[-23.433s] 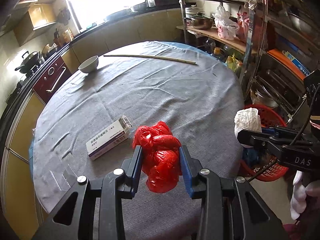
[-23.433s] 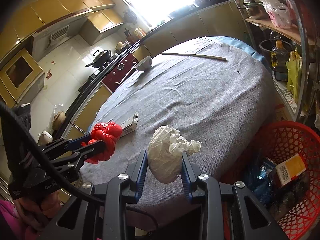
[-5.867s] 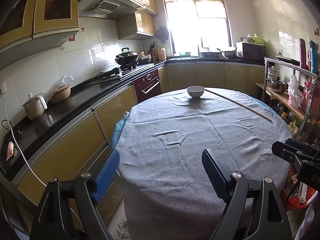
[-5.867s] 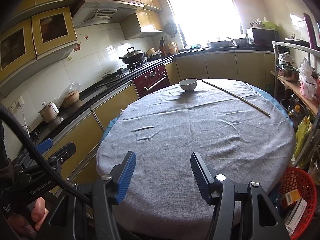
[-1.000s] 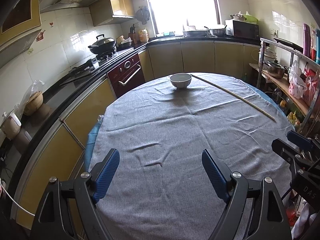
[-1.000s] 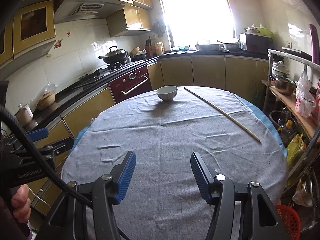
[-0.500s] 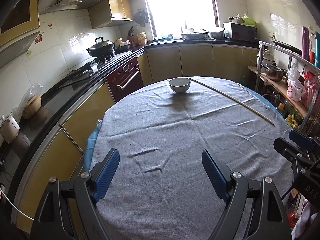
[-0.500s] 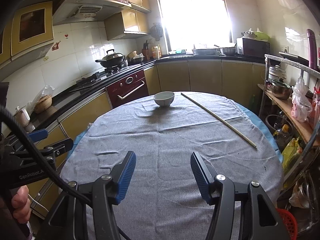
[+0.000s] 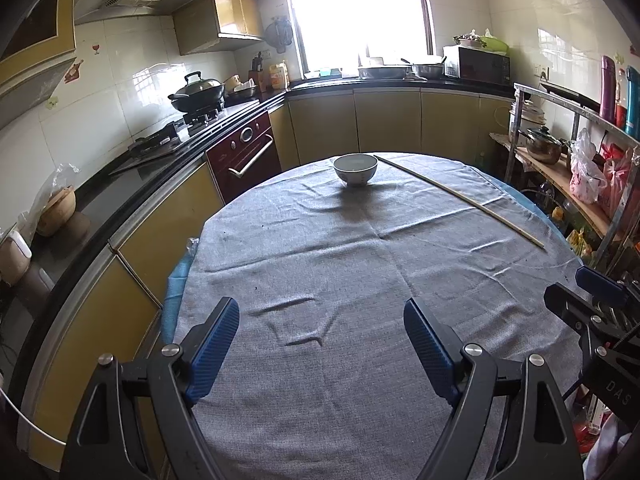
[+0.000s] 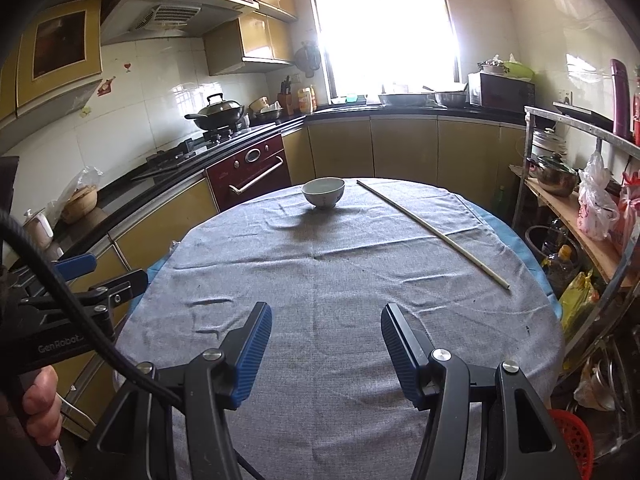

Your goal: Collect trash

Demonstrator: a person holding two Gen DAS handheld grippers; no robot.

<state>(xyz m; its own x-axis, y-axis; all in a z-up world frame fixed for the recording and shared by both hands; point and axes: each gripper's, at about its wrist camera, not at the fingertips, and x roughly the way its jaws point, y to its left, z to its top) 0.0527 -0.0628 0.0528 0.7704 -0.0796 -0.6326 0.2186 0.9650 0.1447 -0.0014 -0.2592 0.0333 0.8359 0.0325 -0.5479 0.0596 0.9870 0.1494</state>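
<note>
My left gripper (image 9: 322, 316) is open and empty, held above the near edge of the round table with the grey cloth (image 9: 360, 280). My right gripper (image 10: 326, 320) is open and empty, also above the table's near part (image 10: 340, 280). The right gripper shows at the right edge of the left wrist view (image 9: 592, 300), and the left gripper at the left edge of the right wrist view (image 10: 88, 276). No trash lies on the cloth. The rim of the red trash basket (image 10: 572, 436) shows at the lower right, beside the table.
A white bowl (image 9: 355, 168) stands at the table's far side, also in the right wrist view (image 10: 323, 192). A long thin stick (image 9: 460, 200) lies across the far right of the cloth (image 10: 432, 232). A metal shelf rack (image 10: 580, 208) with pots and bags stands right; kitchen counters (image 9: 160, 168) run left.
Both grippers have drawn back and risen slightly over the last second, still open. Earlier they held a red bag and a white paper wad, which are gone from the table.
</note>
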